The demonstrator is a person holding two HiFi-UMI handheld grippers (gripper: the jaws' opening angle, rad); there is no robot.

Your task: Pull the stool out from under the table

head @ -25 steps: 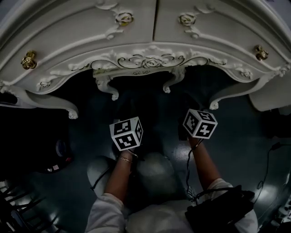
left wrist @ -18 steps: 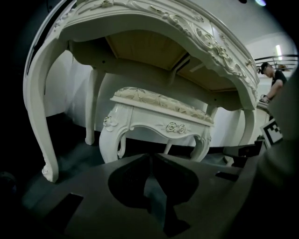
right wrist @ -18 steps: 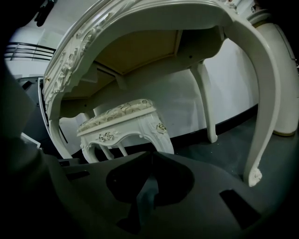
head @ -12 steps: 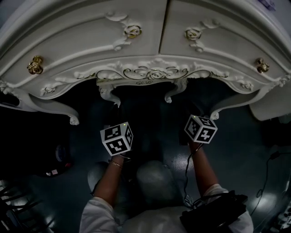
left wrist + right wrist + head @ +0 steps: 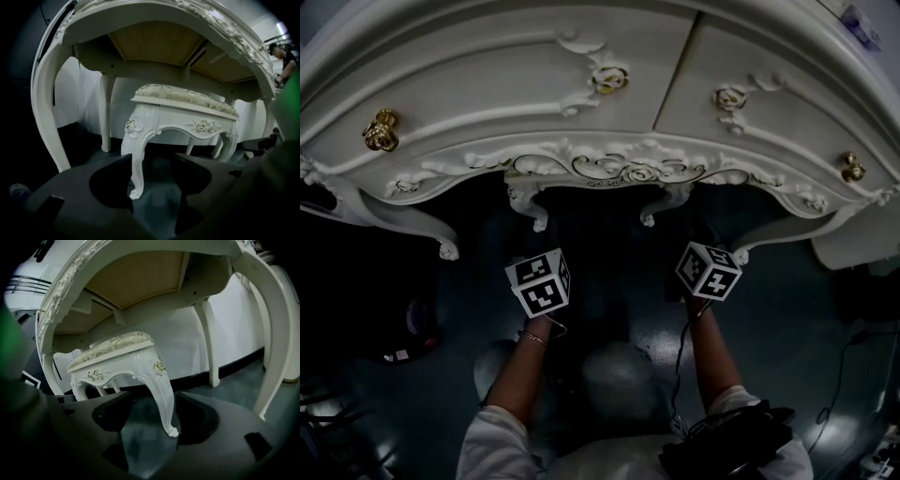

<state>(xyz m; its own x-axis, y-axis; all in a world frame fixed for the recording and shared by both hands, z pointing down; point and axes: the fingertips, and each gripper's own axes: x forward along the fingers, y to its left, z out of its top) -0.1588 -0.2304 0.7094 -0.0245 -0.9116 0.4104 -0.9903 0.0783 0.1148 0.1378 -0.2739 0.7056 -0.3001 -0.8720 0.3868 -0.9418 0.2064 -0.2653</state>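
The stool (image 5: 187, 105) stands under the table (image 5: 487, 122), our two grippers loose around its front legs.

We see the table as a broad white piece with scrolled carving and gold knobs (image 5: 381, 129). Between its curved legs the stool stands on the dark floor (image 5: 145, 441) — smaller, glossy white, with a padded seat (image 5: 185, 96) in a pale leaf pattern, a shaped apron, and slim curved legs ending in scroll feet. Carved roses (image 5: 130, 125) mark its knees and the apron's middle. The left gripper (image 5: 152, 161) has just been opening; its jaws stand apart with one front leg (image 5: 136, 171) in the gap, close by the left jaw. The right gripper (image 5: 152, 399) has just been opening too — jaws apart, the other front leg (image 5: 167, 401) between them.
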